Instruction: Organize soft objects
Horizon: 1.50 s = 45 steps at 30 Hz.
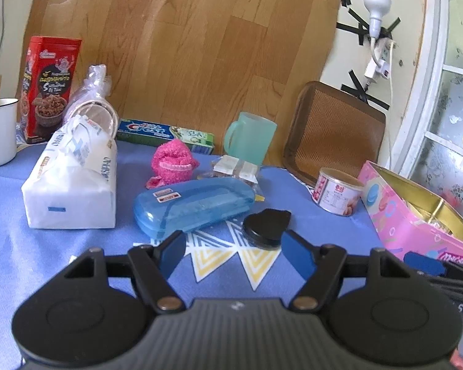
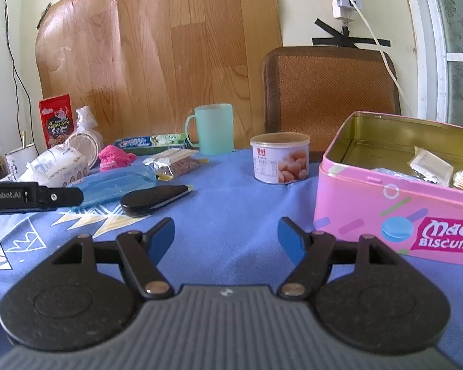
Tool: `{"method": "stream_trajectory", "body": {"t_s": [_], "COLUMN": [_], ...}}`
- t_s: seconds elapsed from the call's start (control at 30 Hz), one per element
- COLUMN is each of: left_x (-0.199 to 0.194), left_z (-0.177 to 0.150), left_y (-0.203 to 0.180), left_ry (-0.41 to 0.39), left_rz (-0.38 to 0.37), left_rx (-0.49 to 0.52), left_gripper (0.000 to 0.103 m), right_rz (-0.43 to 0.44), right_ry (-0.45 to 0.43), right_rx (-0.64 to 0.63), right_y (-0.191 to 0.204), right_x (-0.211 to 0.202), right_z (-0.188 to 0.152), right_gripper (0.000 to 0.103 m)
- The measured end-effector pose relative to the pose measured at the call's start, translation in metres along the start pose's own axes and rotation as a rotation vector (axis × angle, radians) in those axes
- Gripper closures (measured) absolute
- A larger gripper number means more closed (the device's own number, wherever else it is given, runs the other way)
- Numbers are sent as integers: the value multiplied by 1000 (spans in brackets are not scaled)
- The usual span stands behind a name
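The pink fuzzy sock [image 1: 173, 162] lies bunched near the back of the worktop [image 1: 61, 256], just in front of the toothpaste box [image 1: 166, 134] and just behind the blue plastic case [image 1: 194, 208]. It is the plainest soft thing here, so it looks like the next thing to gather. The white tissue pack [image 1: 74, 182], also soft, sits to its left, near the red cereal box [image 1: 51, 86]. To the right stands an open pink biscuit tin [image 2: 385, 203] with a few wrapped packets already inside, probably the place where items are being collected. A green mug [image 1: 251, 140], a small can [image 1: 336, 194], a black lidded case [image 1: 267, 225] and a snack packet [image 1: 236, 168] stand between sock and tin.

The left gripper [image 1: 234, 254] hangs low over the cloth with its blue pads apart and nothing between them, aimed toward the case and sock. The right gripper [image 2: 225, 240] is likewise spread and empty, beside the tin, well placed to steady it or receive.
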State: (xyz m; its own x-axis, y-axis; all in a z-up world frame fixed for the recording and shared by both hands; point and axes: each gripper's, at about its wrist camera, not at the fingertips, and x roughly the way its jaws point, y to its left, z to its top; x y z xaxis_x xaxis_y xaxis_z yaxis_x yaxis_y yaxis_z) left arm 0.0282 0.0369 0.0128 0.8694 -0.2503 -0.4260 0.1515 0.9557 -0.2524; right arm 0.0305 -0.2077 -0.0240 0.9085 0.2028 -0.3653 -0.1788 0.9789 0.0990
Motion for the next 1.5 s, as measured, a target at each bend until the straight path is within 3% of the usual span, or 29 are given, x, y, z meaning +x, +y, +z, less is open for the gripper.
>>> {"method": "stream_trajectory", "body": {"t_s": [0.07,0.3,0.57,0.77,0.9,1.13,1.23,1.37,1.5], "left_x": [-2,-11,-11,-11,-10,-6,1,25,38], "left_z": [1,3,6,4,4,4,5,9,5], "left_y": [3,24,36,32,32,31,31,15,-33], "left_ry": [-15,-80,-94,-93,-89,-61,-12,159,284], "left_rz": [16,71,84,76,79,75,38,-49,-245], "left_rx": [-21,-145,-208,-190,-187,-184,-176,-138,-111], "left_gripper": [33,33,32,28,28,28,29,37,40], "right_rz": [2,153,155,143,113,160,190,187,178], "right_ry": [19,56,247,282,273,284,273,250,217], "right_rx": [-5,-51,50,34,-26,-13,-19,-19,-6], "right_y": [2,43,68,79,76,38,22,6,2], "right_x": [5,40,108,120,120,86,51,13,-3], "right_z": [4,35,46,46,48,39,27,9,-1], "right_gripper": [27,28,27,21,51,52,52,52,52]}}
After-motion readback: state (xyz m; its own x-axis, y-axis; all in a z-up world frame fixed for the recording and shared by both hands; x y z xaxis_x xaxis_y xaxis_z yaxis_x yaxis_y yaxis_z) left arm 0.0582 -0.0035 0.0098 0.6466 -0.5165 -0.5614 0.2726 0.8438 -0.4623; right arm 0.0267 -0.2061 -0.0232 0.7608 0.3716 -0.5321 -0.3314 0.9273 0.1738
